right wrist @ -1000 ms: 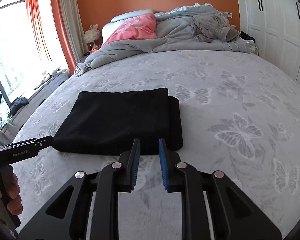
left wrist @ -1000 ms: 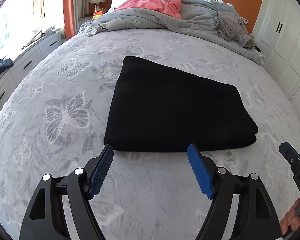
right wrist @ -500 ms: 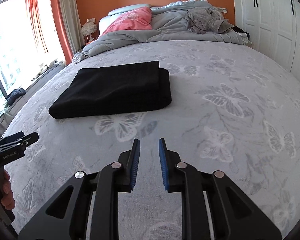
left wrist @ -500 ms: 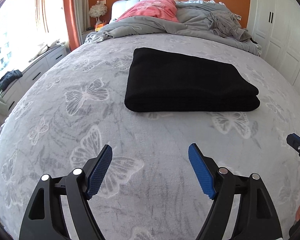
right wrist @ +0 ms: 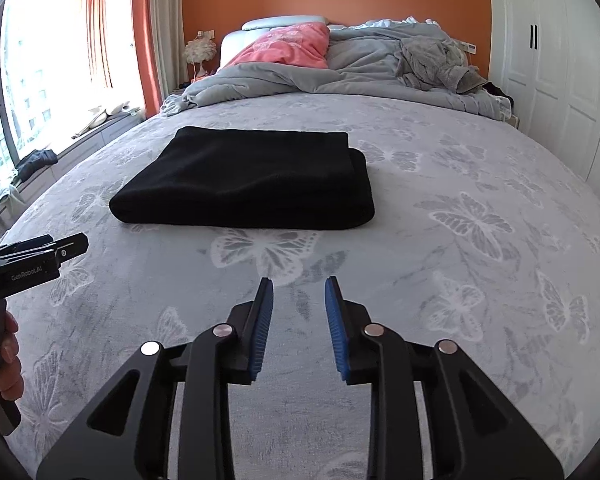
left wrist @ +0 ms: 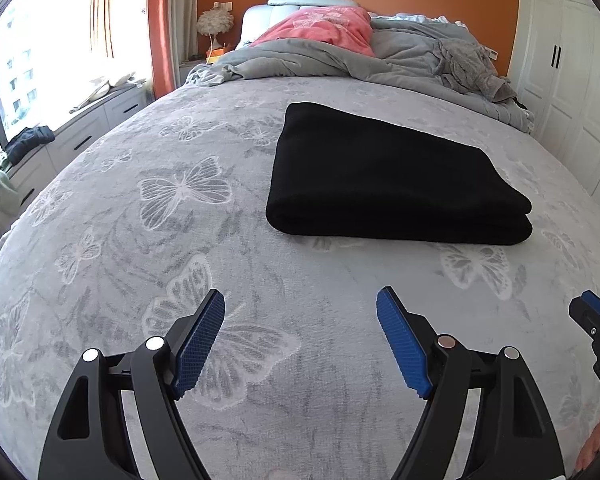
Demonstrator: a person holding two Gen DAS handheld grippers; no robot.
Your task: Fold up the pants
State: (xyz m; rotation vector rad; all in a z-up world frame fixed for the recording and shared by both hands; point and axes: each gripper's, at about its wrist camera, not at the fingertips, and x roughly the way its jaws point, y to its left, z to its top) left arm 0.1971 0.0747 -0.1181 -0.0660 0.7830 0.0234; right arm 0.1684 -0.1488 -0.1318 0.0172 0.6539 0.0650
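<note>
The black pants (left wrist: 388, 180) lie folded into a flat rectangle on the grey butterfly bedspread (left wrist: 180, 240). They also show in the right wrist view (right wrist: 248, 182). My left gripper (left wrist: 300, 300) is open wide and empty, held back from the pants' near edge. My right gripper (right wrist: 298, 284) is open with a narrower gap, empty, also short of the pants. The right gripper's tip shows in the left wrist view (left wrist: 592, 316), and the left gripper shows in the right wrist view (right wrist: 32, 260).
A rumpled grey duvet (right wrist: 340, 72) and a pink pillow (right wrist: 288, 46) lie at the head of the bed. White wardrobes (right wrist: 560, 60) stand on the right. A low window cabinet (left wrist: 92, 128) with clothes on it runs along the left.
Both grippers have pulled back from the folded pants towards the foot of the bed. The right gripper's fingers have spread from nearly shut to a wider gap.
</note>
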